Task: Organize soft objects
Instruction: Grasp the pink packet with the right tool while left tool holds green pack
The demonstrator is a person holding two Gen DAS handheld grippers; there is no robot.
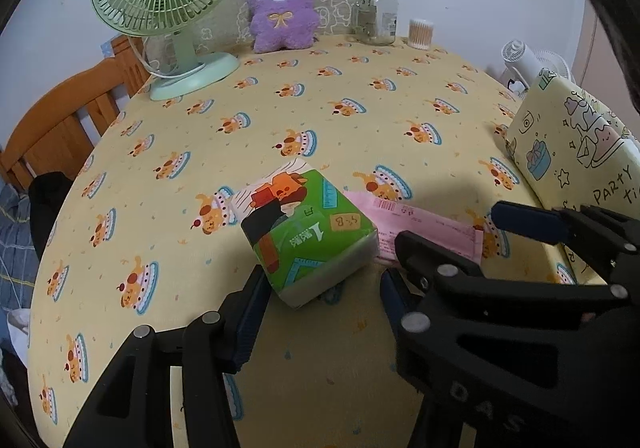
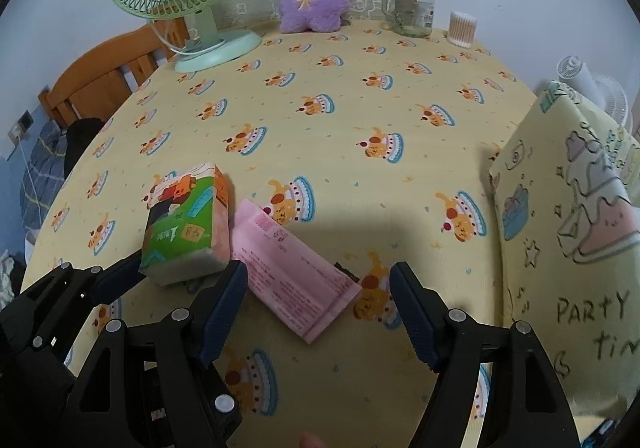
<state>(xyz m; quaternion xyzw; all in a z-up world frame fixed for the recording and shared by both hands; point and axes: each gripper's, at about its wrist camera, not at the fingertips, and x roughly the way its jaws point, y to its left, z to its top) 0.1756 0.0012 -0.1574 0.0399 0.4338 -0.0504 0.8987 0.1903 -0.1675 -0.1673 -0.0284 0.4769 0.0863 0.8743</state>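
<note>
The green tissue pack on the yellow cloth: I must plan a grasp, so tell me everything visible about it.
The green plastic-wrapped tissue pack is a soft rectangular block, printed with an orange cartoon figure, a large "1" and a yellow label; whitish tissue shows through its clear end. It lies flat and skewed on the yellow cake-print tablecloth, sealed and undented. The pink flat packet lies beside it, edges meeting or nearly so. The left gripper is open, its fingers flanking the pack's near end without touching it.
</note>
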